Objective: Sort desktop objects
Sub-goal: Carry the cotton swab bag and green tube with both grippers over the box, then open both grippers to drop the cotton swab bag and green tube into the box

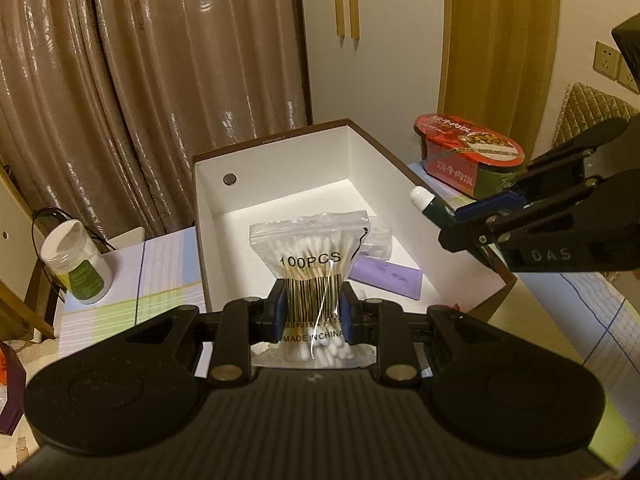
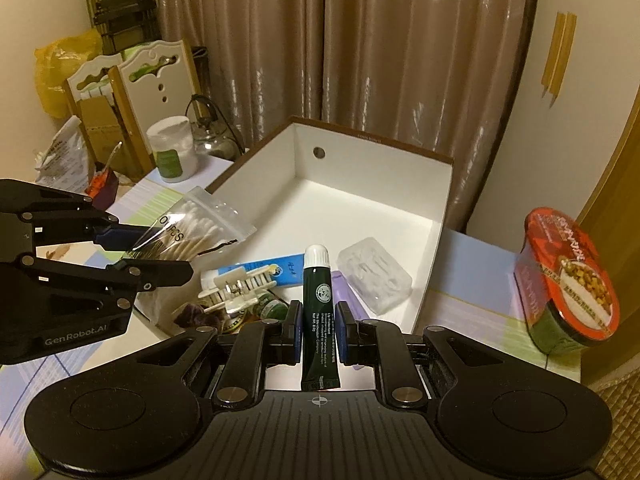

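Both grippers were carrying items to the open white cardboard box (image 1: 280, 184). The left gripper (image 1: 312, 312) clamped a clear zip bag of cotton swabs (image 1: 308, 264) above the box's near edge, and the right gripper (image 2: 318, 332) pinched a dark green white-capped tube (image 2: 318, 312) over its near side. Next, each probably needed lowering inside the box before its jaws parted.

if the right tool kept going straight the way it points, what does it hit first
Probably the purple flat pack in the white box, just beyond the green tube that the right tool grips; depth is unclear.
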Motion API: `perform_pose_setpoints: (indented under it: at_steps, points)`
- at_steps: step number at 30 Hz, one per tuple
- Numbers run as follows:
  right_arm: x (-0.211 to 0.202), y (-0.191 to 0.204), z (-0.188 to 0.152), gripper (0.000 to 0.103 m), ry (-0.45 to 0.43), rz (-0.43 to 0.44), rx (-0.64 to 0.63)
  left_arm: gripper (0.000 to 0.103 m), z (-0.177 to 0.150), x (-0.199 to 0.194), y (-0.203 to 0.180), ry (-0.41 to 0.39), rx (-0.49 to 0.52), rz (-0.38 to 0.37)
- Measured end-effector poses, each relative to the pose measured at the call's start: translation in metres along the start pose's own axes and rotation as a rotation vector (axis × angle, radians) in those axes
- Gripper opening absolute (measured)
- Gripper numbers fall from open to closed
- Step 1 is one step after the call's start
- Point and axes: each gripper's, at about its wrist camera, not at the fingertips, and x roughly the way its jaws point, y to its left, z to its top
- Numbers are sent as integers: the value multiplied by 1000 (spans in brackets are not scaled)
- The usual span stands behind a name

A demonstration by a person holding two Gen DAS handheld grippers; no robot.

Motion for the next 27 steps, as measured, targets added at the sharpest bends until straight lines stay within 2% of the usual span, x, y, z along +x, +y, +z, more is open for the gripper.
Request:
perform_pose_setpoints:
  at_steps: [16,27]
  points:
    - [40,-18,0,15,85,-11,53,22,-8,46,13,58,-22,-12]
    - [55,-16,-3,15,106,-2,48,22,-12,62,14,79,-22,-6]
